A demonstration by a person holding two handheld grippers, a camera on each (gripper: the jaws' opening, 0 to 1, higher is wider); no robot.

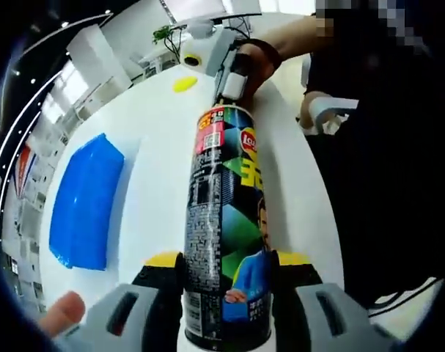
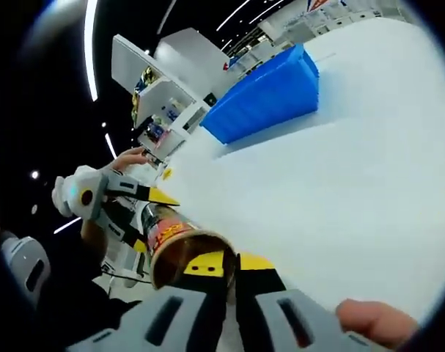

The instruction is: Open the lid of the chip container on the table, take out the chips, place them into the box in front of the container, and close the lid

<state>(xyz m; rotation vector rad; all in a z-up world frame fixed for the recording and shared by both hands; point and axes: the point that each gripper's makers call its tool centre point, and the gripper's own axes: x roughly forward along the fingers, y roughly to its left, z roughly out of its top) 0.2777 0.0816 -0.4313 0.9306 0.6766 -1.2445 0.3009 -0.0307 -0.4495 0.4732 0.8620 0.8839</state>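
- Here, in the left gripper view, the chip container (image 1: 226, 220) lies with its long axis running straight away from the camera, its base end nearest and its mouth end far off.
- The left gripper (image 1: 227, 282) has its yellow-tipped fingers (image 1: 162, 260) pinching the container's base portion from both sides.
- At the container's far end sits the right gripper (image 1: 233, 77), held by a person's hand (image 1: 255, 62); how its fingers stand cannot be told from this view.
- To the left of the container a blue box (image 1: 85, 202) rests on the white desk (image 1: 156, 161), apart from it.
- Beyond the container's far end a small yellow object (image 1: 184, 83) lies on the desk; what it is cannot be told.
- In the right gripper view, the container (image 2: 171, 242) points its open mouth toward the camera, with its body running back and to the left toward the left gripper (image 2: 123, 194).
- The right gripper (image 2: 222, 268) has its yellow-tipped fingers (image 2: 256, 262) close together at the container's mouth rim; one finger overlaps the rim, but whether they nip anything cannot be told.
- The blue box (image 2: 262, 99) stands on the desk (image 2: 339, 191) well beyond the container, up and to the right.
- A fingertip (image 2: 372, 319) shows at the lower right, beside the right gripper.
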